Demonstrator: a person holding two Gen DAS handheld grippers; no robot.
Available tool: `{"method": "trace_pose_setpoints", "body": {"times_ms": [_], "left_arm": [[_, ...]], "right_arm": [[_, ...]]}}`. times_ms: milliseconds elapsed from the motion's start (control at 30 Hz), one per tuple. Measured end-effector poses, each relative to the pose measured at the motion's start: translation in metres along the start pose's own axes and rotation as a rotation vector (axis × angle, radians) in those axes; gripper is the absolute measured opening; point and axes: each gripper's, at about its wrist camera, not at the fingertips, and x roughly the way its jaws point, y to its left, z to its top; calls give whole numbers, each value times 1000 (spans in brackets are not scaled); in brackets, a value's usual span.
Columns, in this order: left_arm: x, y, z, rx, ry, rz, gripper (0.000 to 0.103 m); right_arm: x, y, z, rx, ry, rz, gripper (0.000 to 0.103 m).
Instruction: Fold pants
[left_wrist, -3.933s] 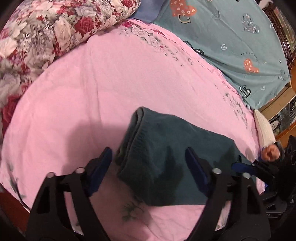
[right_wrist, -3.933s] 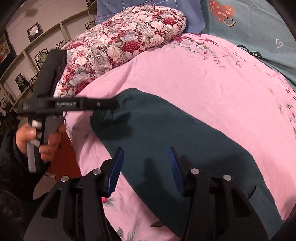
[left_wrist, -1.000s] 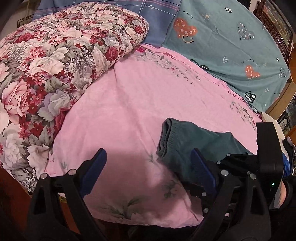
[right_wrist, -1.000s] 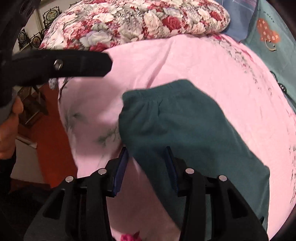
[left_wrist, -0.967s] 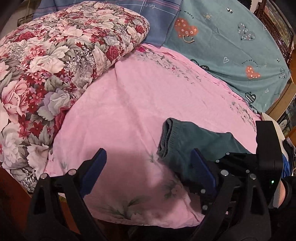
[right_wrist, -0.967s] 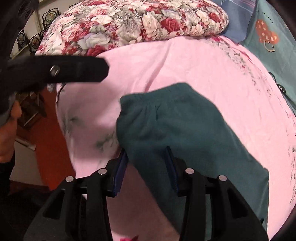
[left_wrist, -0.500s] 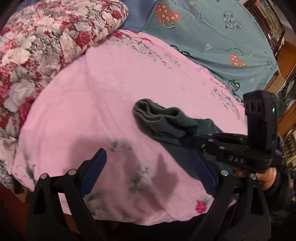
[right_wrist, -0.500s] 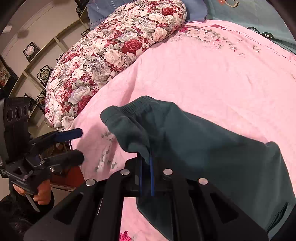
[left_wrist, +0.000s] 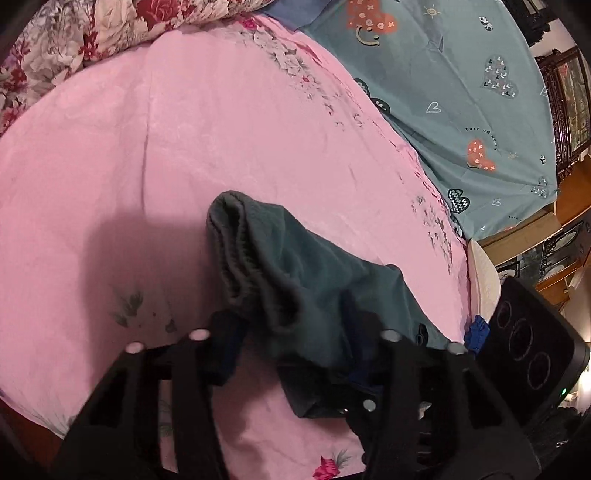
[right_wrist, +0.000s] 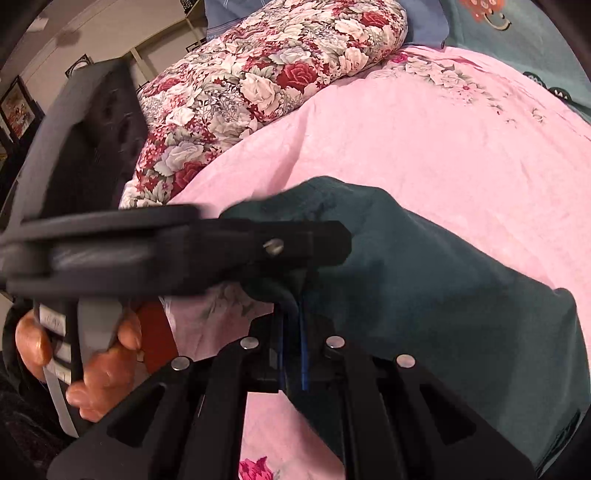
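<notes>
The dark teal pants (left_wrist: 306, 280) lie on the pink bedsheet (left_wrist: 184, 147), their elastic waistband bunched and lifted. My right gripper (right_wrist: 291, 332) is shut on the waistband edge of the pants (right_wrist: 424, 280) and holds it up. My left gripper (left_wrist: 291, 343) is open, its jaws on either side of the raised waistband, close around the cloth. The left gripper's body also shows in the right wrist view (right_wrist: 184, 247), crossing in front of the pants. The right gripper's body shows at the right of the left wrist view (left_wrist: 532, 354).
A floral quilt (right_wrist: 266, 81) is piled at the head of the bed. A teal sheet with hearts (left_wrist: 461, 81) covers the far side. The bed's near edge runs just below the grippers. Wooden furniture (left_wrist: 569, 92) stands at the far right.
My right gripper closed on the waistband and lifted it. My left gripper moved in from the left, and its jaws now straddle the lifted cloth.
</notes>
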Motion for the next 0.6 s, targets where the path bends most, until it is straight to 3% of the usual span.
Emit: {"method": "trace_pose_setpoints", "body": {"times_ms": [100, 200, 300, 467, 600], "left_arm": [[0, 2, 1, 2, -6, 11, 29], [-4, 5, 0, -6, -22, 5, 21], [-9, -7, -4, 46, -40, 1, 16], [-9, -106, -25, 349, -40, -37, 13], [18, -223, -77, 651, 34, -131, 12]], "right_arm": [[-19, -6, -15, 6, -2, -2, 33], [-59, -33, -43, 77, -48, -29, 35], [-116, -81, -79, 223, -166, -93, 35], [-216, -165, -156, 498, -359, -277, 35], [-272, -197, -210, 620, -453, -366, 35]]}}
